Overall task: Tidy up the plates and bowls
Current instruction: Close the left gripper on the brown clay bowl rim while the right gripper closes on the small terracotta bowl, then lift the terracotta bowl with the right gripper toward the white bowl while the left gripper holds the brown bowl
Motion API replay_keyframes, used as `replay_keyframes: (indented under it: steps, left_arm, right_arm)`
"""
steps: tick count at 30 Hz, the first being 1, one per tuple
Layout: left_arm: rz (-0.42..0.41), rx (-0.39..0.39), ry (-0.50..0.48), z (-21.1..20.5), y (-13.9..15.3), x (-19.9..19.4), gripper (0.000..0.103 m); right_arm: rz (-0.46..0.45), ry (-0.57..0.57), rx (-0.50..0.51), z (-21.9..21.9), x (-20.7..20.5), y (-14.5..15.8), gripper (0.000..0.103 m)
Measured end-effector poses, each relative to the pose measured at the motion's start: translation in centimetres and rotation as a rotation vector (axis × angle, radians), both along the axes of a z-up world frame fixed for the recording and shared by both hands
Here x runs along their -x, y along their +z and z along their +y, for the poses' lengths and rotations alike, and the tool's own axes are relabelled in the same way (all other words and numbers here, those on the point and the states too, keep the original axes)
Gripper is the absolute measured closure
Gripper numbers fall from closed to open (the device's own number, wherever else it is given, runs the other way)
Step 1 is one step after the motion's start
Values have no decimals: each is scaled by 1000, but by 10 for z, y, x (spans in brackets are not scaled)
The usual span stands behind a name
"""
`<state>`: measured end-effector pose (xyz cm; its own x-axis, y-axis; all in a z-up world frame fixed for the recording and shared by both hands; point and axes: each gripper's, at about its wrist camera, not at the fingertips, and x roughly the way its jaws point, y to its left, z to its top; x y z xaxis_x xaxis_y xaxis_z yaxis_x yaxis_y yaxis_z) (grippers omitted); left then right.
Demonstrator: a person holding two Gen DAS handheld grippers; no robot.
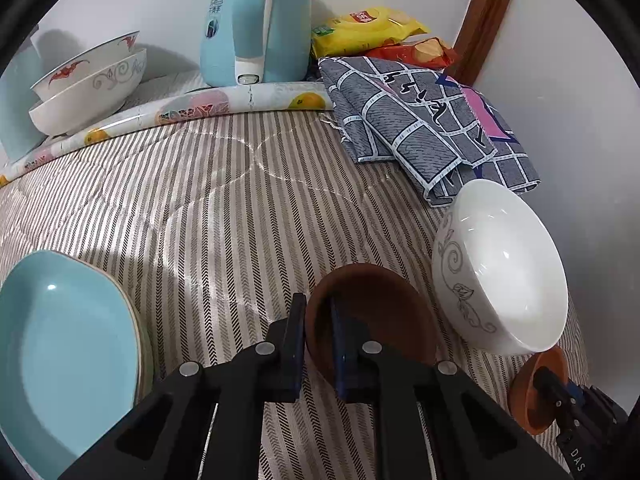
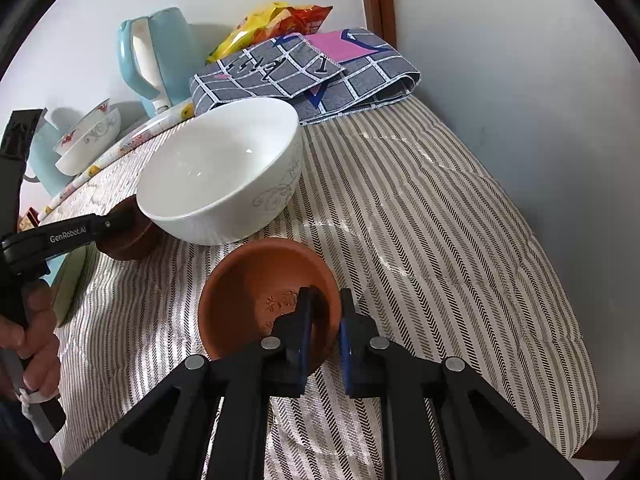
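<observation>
Striped cloth (image 2: 440, 208) carries a white bowl (image 2: 220, 176). Left gripper (image 1: 316, 336) pinches a dark saucer (image 1: 376, 312) beside it; right gripper (image 2: 326, 328) pinches an orange saucer (image 2: 256, 292) before it.

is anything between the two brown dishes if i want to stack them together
Yes. The white bowl stands between the left brown dish and the right brown dish, set a little toward the wall. Each gripper already pinches its dish's rim.

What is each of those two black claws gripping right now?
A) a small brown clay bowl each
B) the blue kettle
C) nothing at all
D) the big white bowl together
A: the left gripper pinches the rim of a dark brown bowl, and the right gripper pinches an orange-brown clay bowl.
</observation>
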<state>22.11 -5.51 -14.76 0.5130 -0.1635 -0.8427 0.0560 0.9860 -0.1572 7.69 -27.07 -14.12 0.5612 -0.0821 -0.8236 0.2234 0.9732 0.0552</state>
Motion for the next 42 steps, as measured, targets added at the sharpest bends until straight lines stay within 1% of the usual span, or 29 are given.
replay_keyframes:
  steps: [5, 7, 9, 11, 13, 15, 19, 26, 30, 40, 42]
  left_arm:
    - [23, 30, 6, 4, -5, -5, 87]
    - [20, 37, 9, 5, -5, -5, 86]
    - [17, 36, 9, 4, -5, -5, 86]
    - [17, 36, 13, 4, -5, -5, 86]
    - [13, 41, 16, 4, -5, -4, 87]
    - [9, 59, 18, 6, -3, -3, 91]
    - [10, 88, 12, 9, 0, 0, 93]
    - [-9, 87, 0, 8, 10, 9, 93]
    - [-23, 93, 9, 13, 18, 13, 93]
    - [-50, 93, 19, 22, 33, 25, 93]
    - [-56, 104, 23, 26, 38, 27, 93]
  right_arm:
    - [7, -2, -3, 0, -1, -1, 91]
    - [12, -2, -7, -1, -2, -2, 90]
    - [16, -5, -14, -2, -3, -3, 87]
    - [18, -10, -19, -3, -4, -3, 87]
    - [18, -10, -12, -2, -4, -3, 89]
    - [7, -10, -1, -1, -3, -2, 90]
    - [-9, -9, 0, 1, -1, 1, 94]
    - [-33, -18, -2, 5, 5, 10, 95]
    - [-36, -14, 16, 9, 9, 14, 95]
    - [-56, -16, 23, 15, 16, 27, 95]
    - [-62, -16, 27, 18, 17, 31, 95]
